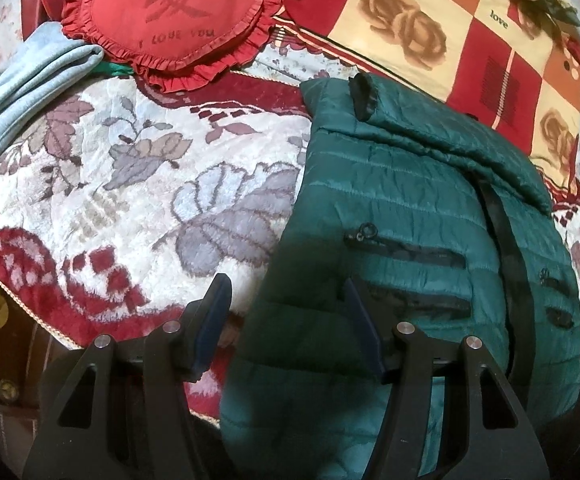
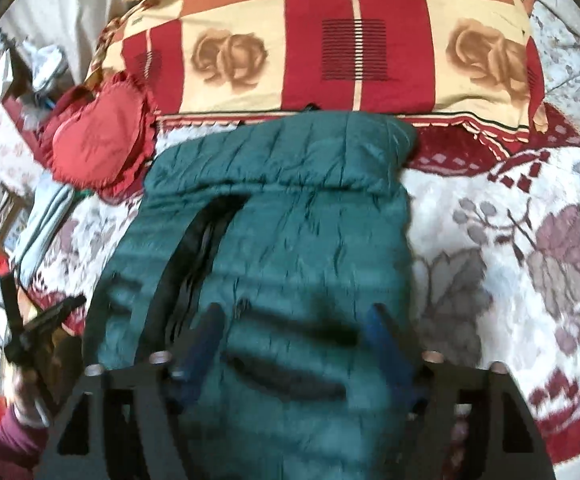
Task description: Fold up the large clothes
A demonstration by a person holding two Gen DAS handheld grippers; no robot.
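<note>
Nearest, the left gripper [image 1: 286, 312] hangs over the near edge of the bed [image 1: 138, 184] with its jaws apart and nothing between the pads; the near-left hem of the green puffer jacket [image 1: 402, 216] lies under it, ungripped, probably so that the hem can be taken for the next fold. The right gripper [image 2: 296, 336] also stands released, its jaws spread wide above the jacket's lower panel near the black zipper [image 2: 206, 248]; no cloth is pinched there. The jacket itself lies flat along the middle of the bed, hem at the near edge and collar towards the far edge, with a sleeve laid across its upper part, so the fold looks partly done. Beyond it, at the far edge, rest the chequered rose pillow [image 2: 330, 48] and, towards the far-left corner, the red heart cushion [image 1: 170, 16] beside a pale blue folded cloth [image 1: 30, 80].
</note>
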